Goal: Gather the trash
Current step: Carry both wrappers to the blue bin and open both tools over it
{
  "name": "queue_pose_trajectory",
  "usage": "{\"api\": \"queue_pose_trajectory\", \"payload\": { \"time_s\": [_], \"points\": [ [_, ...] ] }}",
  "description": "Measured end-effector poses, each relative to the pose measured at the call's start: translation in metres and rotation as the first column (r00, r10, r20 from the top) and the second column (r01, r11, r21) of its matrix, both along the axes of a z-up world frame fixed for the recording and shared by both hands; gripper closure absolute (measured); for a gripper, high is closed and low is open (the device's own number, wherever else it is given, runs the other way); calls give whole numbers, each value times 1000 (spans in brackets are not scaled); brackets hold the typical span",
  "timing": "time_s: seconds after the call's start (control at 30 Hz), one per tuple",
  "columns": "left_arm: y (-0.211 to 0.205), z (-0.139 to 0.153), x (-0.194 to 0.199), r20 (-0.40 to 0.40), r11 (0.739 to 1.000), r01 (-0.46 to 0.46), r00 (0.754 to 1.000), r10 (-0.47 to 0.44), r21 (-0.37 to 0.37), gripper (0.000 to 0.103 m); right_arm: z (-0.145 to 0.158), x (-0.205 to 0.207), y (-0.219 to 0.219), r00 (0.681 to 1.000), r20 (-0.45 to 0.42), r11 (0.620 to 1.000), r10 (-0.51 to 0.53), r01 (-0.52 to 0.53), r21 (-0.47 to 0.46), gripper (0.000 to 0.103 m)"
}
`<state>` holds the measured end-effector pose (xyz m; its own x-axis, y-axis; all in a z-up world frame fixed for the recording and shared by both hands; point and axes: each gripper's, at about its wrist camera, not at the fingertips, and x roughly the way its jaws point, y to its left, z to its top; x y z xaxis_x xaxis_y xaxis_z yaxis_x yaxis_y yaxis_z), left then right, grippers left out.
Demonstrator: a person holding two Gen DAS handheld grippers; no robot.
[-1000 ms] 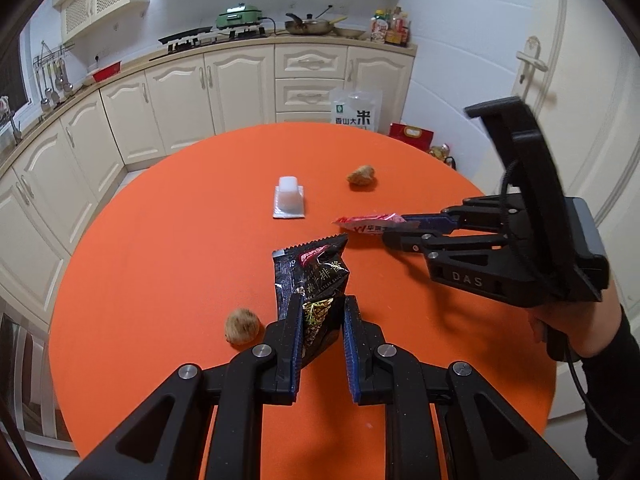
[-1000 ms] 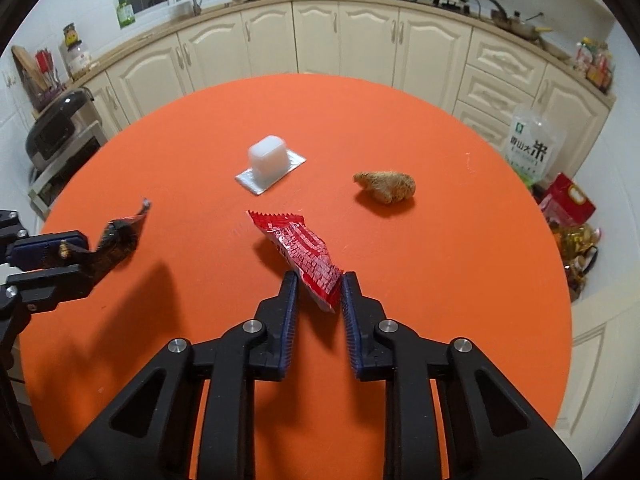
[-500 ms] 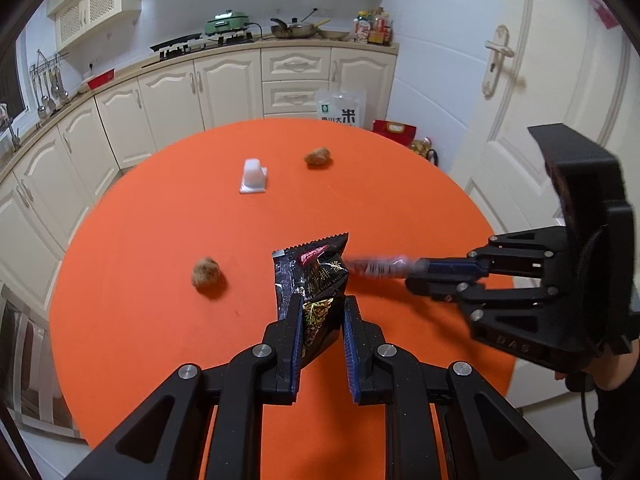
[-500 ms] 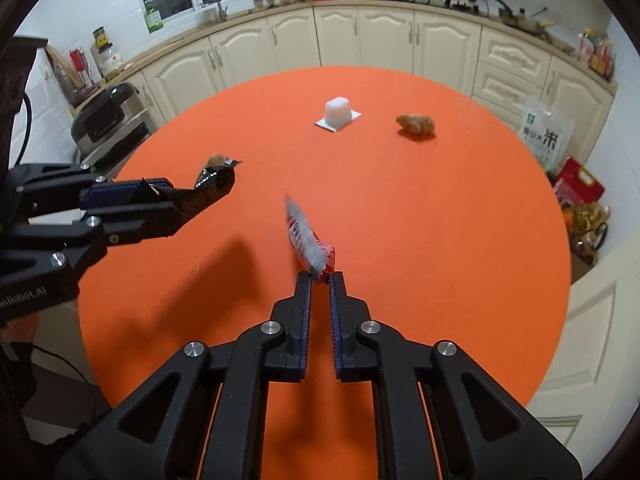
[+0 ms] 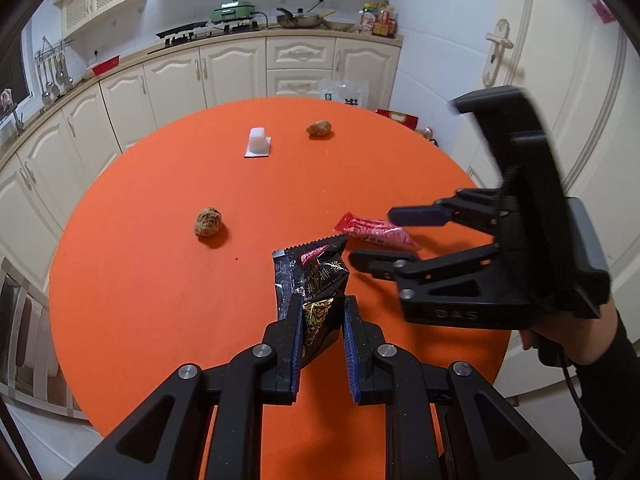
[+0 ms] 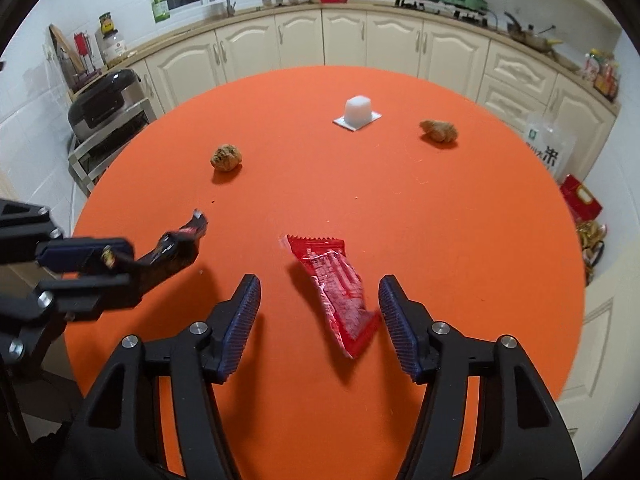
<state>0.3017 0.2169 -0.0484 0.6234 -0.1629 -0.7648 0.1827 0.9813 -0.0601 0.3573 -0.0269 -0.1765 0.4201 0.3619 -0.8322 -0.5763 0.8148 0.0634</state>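
Observation:
My left gripper [image 5: 322, 332] is shut on a black snack wrapper [image 5: 314, 276], held above the orange round table [image 5: 160, 280]. The wrapper also shows in the right wrist view [image 6: 176, 248]. My right gripper [image 6: 320, 320] is open wide, and a red wrapper [image 6: 336, 284] lies loose between its fingers, over the table. In the left wrist view the red wrapper [image 5: 376, 232] sits between the right gripper's fingers [image 5: 416, 216].
On the table lie a brown crumpled ball [image 6: 226, 157], another brown lump [image 6: 439, 130] and a white cup on a foil lid [image 6: 357, 111]. Kitchen cabinets [image 6: 344, 40] ring the far side. A rice bag [image 6: 550, 148] and red box [image 6: 580, 200] stand on the floor right.
My right gripper has opened and let go of the red wrapper, which now lies free between its fingers. My left gripper still holds the black wrapper.

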Motion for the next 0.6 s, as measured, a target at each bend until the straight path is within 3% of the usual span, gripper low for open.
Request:
{"api": "queue_pose_trajectory", "payload": {
  "time_s": [0.03,0.1,0.17,0.4,0.6],
  "points": [
    [0,1,1,0,1000,-1,1000,1,0,88,-1,0,-1,1000,17,1000,-8,8,-2,50],
    [-2,3,1,1,1000,1,1000,-1,-1,88,-1,0,-6,999,25,999,-33,33,-6,71],
    [-5,5,3,4,1000,6,1000,-6,-2,88,0,-4,-15,999,21,999,-31,31,25,83],
    [-36,9,5,10,999,49,999,-49,-4,88,13,-28,-56,996,52,993,-73,68,100,83],
    [-96,15,10,12,989,146,989,-146,10,88,40,-56,-120,979,109,974,-173,153,169,83]
  ]
}}
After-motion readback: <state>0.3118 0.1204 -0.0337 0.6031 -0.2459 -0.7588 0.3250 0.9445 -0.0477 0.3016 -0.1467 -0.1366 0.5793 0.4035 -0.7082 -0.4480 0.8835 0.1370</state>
